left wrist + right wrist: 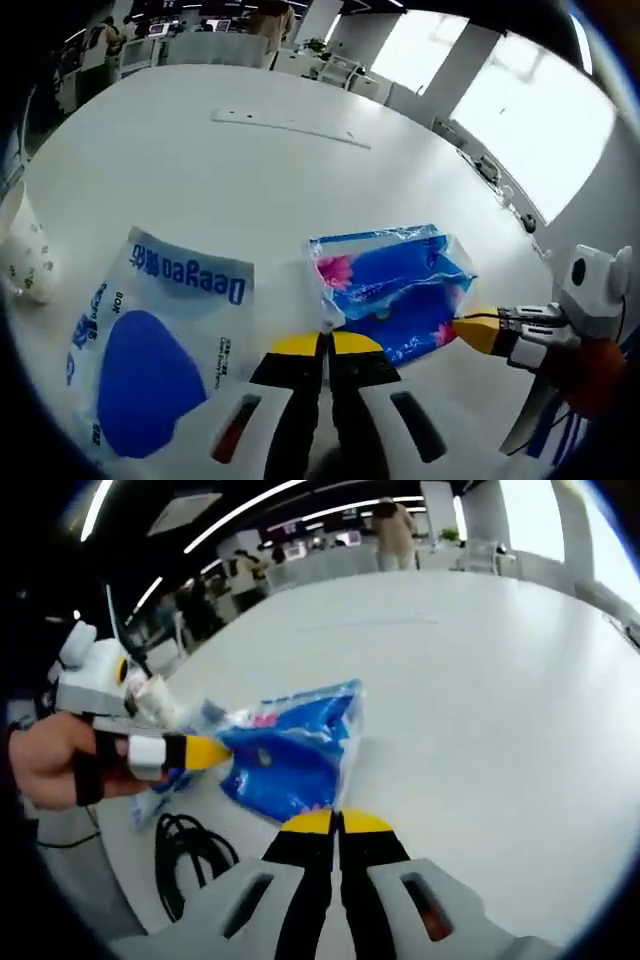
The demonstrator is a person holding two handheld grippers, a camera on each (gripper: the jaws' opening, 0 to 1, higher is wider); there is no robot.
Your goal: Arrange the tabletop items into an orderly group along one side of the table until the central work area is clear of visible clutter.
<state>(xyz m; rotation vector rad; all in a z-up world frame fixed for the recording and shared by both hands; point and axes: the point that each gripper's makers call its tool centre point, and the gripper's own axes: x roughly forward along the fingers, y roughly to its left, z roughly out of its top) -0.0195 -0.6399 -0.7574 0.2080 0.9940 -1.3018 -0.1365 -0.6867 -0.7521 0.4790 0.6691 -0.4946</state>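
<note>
Blue crinkly plastic, a tissue packet [392, 288] with a pink flower print, lying on the white table [250, 170] just ahead of the left gripper [325, 338] in the left gripper view. Jaws of that gripper pressed together, yellow tips meeting on the near left corner of the packet (pinching the film there, as far as can be told). From the right of the same view, the right gripper [465, 328] reaching in, its yellow tip touching the packet's right edge.

To the left of the packet, flat on the table, a larger white bag [150, 350] printed with a blue oval and the word "Deeyeo" in blue. Further left, at the table's edge, a white paper cup [28, 255] with a small green pattern, upright. Far across the table, a long pale strip [290, 128] lying flat, well apart from everything else.

In the right gripper view, the same blue packet [285, 750] ahead of the right gripper [338, 822], jaws closed, yellow tips at the packet's near edge, seemingly gripping it. From the left, the left gripper [215, 752] held in a hand [50, 765], its yellow tip against the packet's far side. Black cable [190, 860] coiled on the table near the lower left (partly under the gripper body).
</note>
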